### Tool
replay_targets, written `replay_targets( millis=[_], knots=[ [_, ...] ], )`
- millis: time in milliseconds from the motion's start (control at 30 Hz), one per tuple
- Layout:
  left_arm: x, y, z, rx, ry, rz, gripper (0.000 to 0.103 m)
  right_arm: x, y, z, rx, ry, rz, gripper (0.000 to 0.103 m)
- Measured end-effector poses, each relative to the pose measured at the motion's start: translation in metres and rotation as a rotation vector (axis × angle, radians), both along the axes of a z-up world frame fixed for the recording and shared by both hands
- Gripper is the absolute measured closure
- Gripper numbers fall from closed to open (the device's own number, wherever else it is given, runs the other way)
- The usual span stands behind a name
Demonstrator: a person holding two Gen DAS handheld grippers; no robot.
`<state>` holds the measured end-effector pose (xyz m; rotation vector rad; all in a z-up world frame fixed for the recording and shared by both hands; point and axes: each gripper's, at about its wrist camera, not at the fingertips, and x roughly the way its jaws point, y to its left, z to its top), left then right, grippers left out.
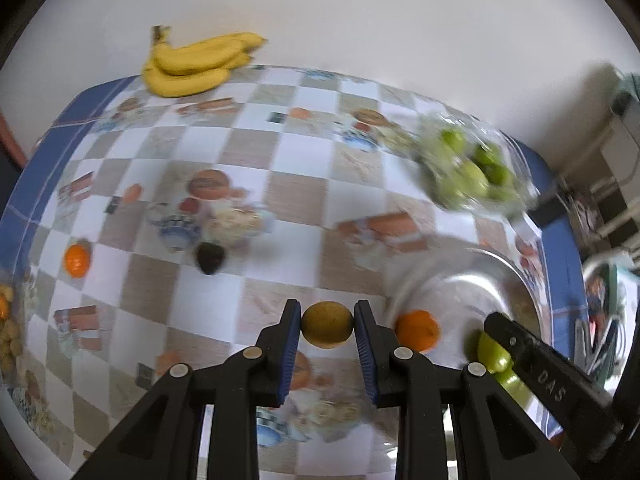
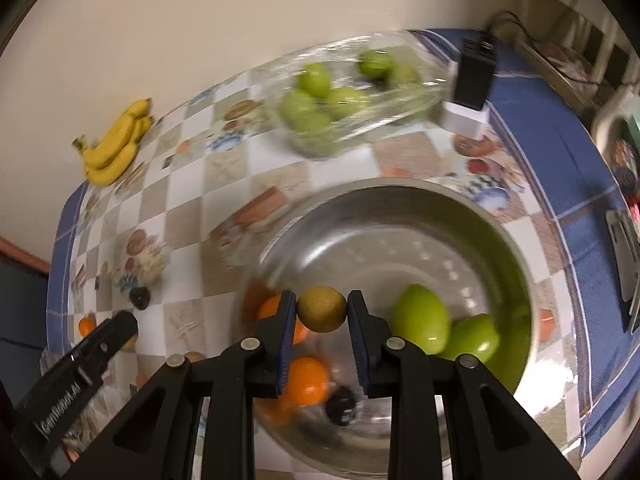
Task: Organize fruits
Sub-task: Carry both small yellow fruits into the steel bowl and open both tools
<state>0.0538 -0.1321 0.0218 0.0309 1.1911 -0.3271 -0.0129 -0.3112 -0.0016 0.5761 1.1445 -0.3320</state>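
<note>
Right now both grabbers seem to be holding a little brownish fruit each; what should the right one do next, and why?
Probably lower a little and let go. The right gripper is shut on a small brown fruit directly over the metal bowl, where oranges and green mangoes already lie. The left gripper, shut on its own brown fruit, is over the tablecloth beside the bowl's rim.

The tablecloth (image 1: 280,168) is checked white and tan with printed food pictures and a blue border; the bananas (image 1: 192,64) at the far left are yellow; the near bowl (image 2: 400,216) is silver, holding orange oranges (image 2: 308,380) and green fruits (image 2: 420,318); each gripper's fruit is brownish-yellow, between blue pads.
</note>
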Motion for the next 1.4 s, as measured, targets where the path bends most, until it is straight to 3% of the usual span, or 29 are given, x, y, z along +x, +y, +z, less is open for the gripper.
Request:
replay_targets(
  millis=[467,867,1233,1333,1400],
  knots=[
    [-0.031,-0.079,-0.012,0.011,-0.010,-0.195,0.074,-0.030,-0.064,-0.003,-0.027,0.006,-0.143,0.076],
    [-0.040,-0.106,-0.034,0.034,-0.011,-0.273,0.074,-0.020,-0.064,-0.030,-0.051,0.034,-0.141,0.075],
    [-0.043,-0.114,-0.043,0.047,0.008,-0.294,0.073,-0.018,-0.062,-0.034,-0.076,0.056,-0.134,0.075],
    [-0.043,-0.115,-0.044,0.050,0.014,-0.299,0.072,-0.017,-0.062,-0.033,-0.069,0.051,-0.131,0.072],
    [-0.043,-0.116,-0.045,0.048,0.019,-0.301,0.071,-0.018,-0.062,-0.033,-0.071,0.057,-0.135,0.064]
  ],
)
